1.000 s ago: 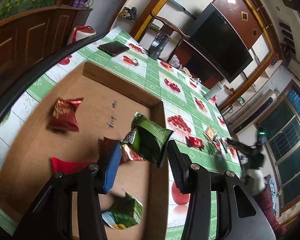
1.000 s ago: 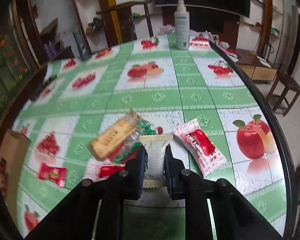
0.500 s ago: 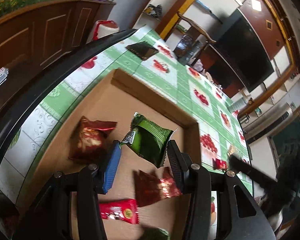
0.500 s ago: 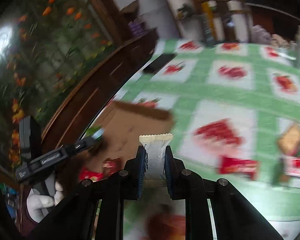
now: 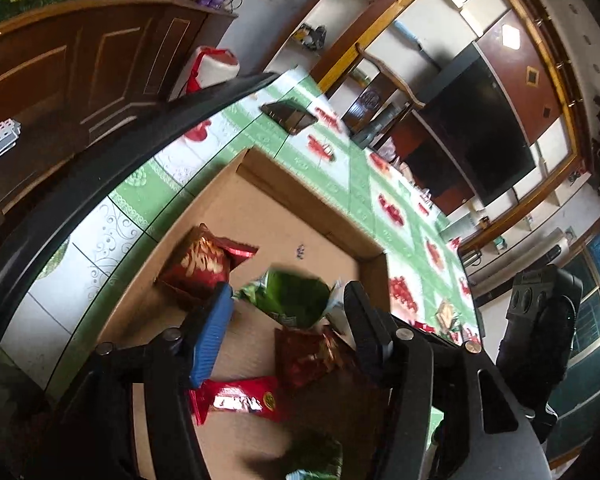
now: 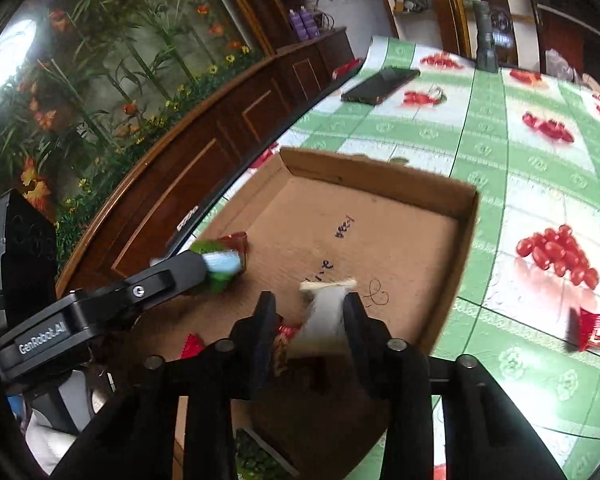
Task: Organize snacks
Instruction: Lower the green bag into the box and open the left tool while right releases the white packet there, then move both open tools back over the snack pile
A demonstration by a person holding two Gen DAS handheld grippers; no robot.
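While both tongs have just been opening, white packet hangs lengthwise between right tongs, green packet between left tongs.

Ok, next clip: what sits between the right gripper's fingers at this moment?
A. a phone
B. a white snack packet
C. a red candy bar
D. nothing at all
B: in the right wrist view a white snack packet sits between the open fingers of the right gripper, above the cardboard box.
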